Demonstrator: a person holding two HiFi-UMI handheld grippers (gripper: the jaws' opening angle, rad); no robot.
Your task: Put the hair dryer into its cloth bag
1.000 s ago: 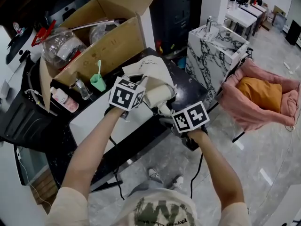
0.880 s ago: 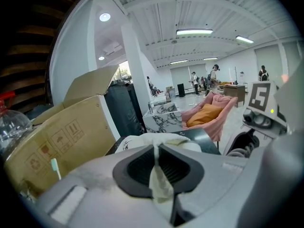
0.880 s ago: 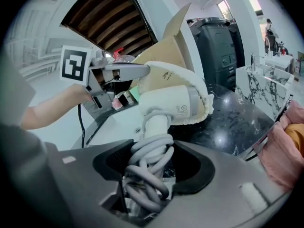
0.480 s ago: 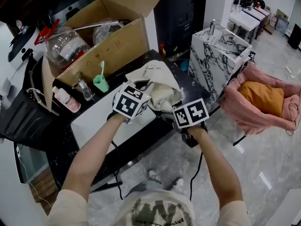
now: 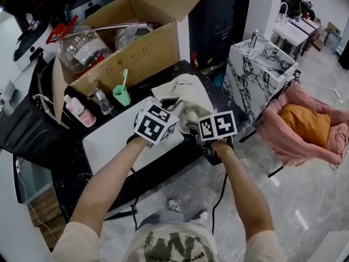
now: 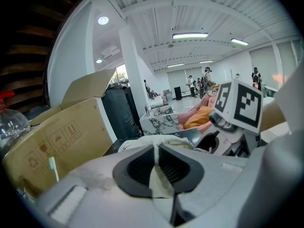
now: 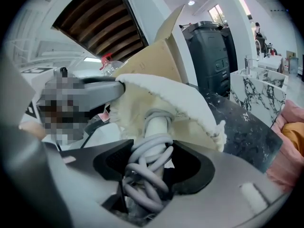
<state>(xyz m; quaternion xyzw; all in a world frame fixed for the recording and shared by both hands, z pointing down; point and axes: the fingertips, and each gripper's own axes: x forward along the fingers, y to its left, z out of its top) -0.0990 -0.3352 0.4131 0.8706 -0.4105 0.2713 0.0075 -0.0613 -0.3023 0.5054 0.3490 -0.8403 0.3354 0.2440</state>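
Since cloth bag (image 7: 186, 101) covers hair dryer (image 7: 155, 125), head hidden.

Hair dryer (image 7: 154, 125): white, grey cord (image 7: 145, 167) coiled round handle; head end inside bag mouth, handle protruding toward 6 o'clock.
Cloth bag (image 5: 184, 88): cream, mouth open, lying on dark counter (image 5: 218, 98), body extending toward 12 o'clock.

Grey marble floor (image 5: 316, 201), marbled cabinet (image 5: 256, 64), pink chair (image 5: 272, 127)
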